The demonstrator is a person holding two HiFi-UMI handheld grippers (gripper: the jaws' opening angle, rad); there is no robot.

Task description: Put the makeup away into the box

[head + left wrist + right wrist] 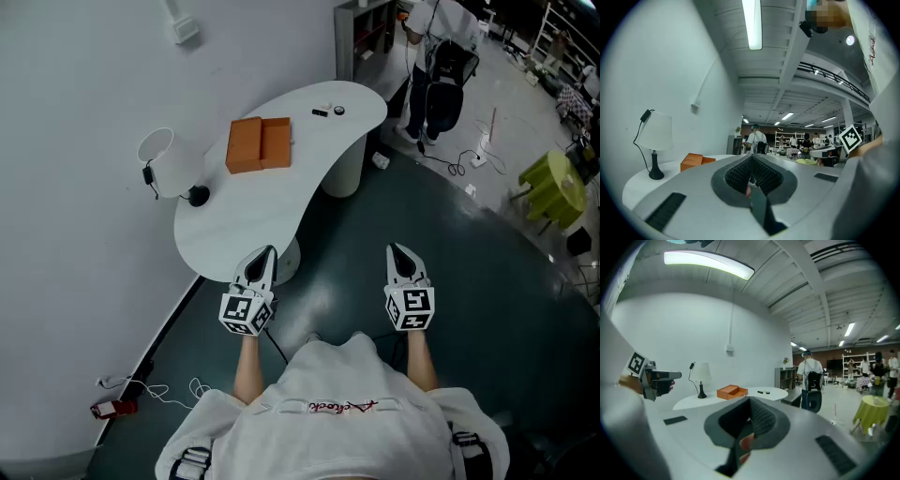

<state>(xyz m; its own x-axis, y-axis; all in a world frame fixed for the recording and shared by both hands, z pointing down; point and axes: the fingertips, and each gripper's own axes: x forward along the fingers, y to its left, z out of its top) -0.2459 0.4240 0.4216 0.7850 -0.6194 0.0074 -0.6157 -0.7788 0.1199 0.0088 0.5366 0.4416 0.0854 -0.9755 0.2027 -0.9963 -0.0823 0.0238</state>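
the small dark makeup pieces [330, 112] sit near the far end of the white curved table [244, 225], just past the open orange cardboard box [260, 143]. the left gripper [269, 250] and right gripper [395, 247] are both closed on nothing, well short of the table. my worry: those bits look tiny, so a sloppy pinch could skid one off the nearby edge, or a wide reach could clip the white table lamp [164, 155].

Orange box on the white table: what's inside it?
The orange box lies open, and its visible interior looks bare. Two small dark items sit outside it on the table. Finer detail is too distant to tell.
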